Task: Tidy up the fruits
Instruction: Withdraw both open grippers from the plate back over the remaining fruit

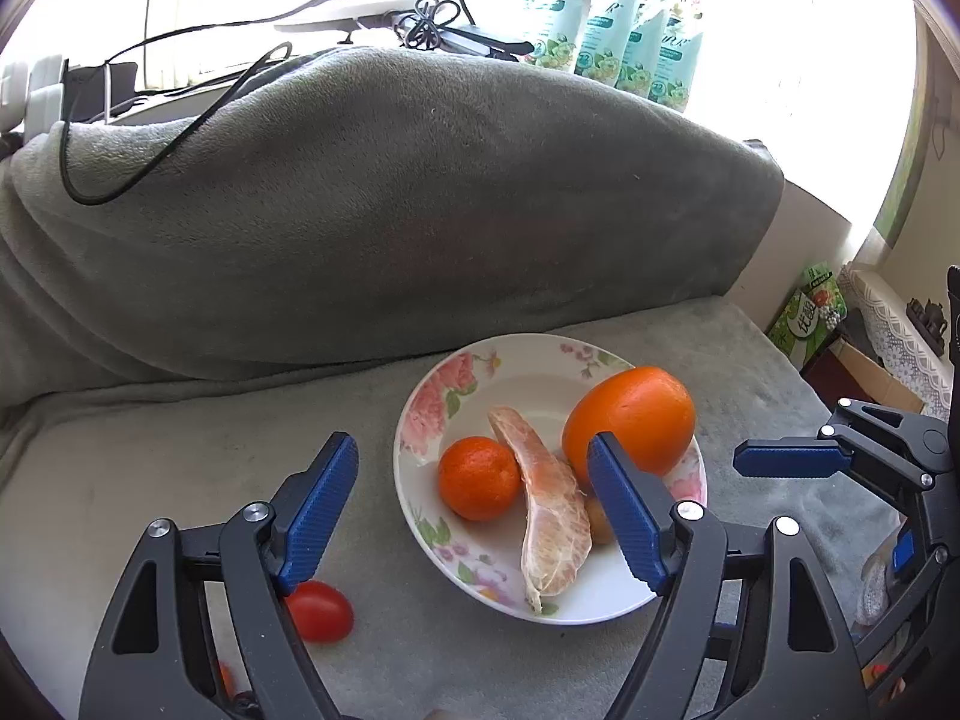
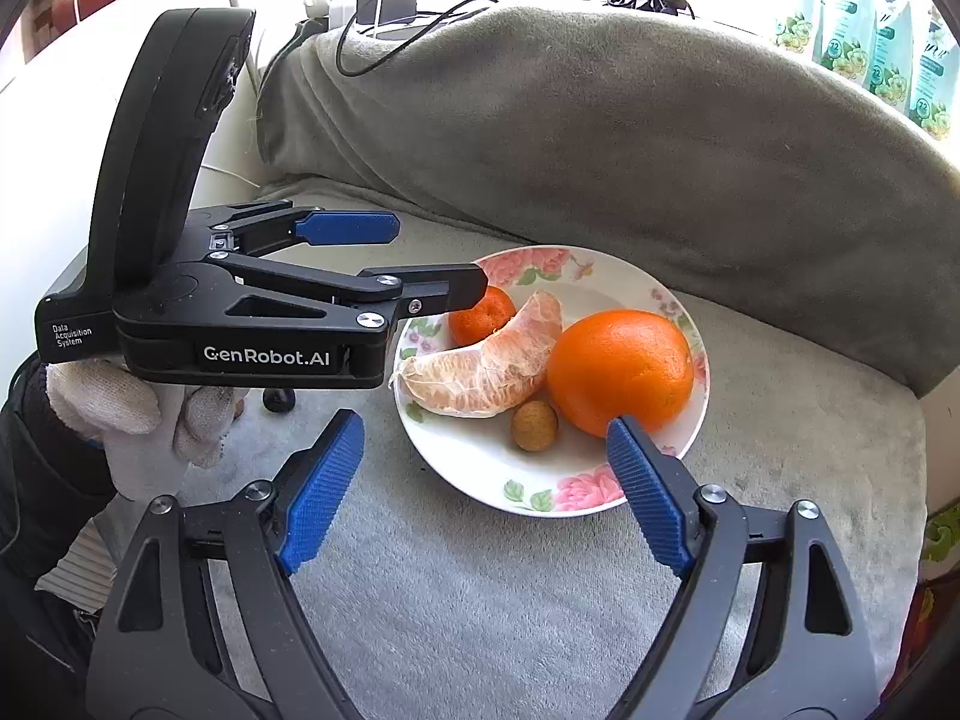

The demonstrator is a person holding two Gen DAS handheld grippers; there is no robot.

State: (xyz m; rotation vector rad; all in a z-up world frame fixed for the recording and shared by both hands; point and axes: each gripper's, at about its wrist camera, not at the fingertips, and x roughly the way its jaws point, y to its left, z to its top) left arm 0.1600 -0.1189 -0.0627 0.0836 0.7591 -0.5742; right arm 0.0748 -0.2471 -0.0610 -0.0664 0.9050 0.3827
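A grey fleece blanket (image 1: 372,228) covers the sofa, back cushion and seat alike. On the seat stands a white plate with pink flowers (image 2: 576,495) on its rim. Largest on the plate is a whole orange (image 2: 621,369) at its right side. Beside it lies a peeled pomelo segment (image 2: 486,369), curved across the middle of the plate. A small mandarin (image 1: 479,478) sits at the left, touching the segment, and a little brown longan (image 2: 534,426) rests near the plate's front, just beside the orange. Off the plate, on the blanket to the left, lies a red cherry tomato (image 1: 319,612).

The left gripper (image 1: 474,513) hovers by the plate's left edge, jaws spread with nothing between them. The right gripper (image 2: 486,495) stands at the plate's near rim, jaws likewise wide apart and empty. A white-gloved hand (image 2: 129,414) holds the left gripper.
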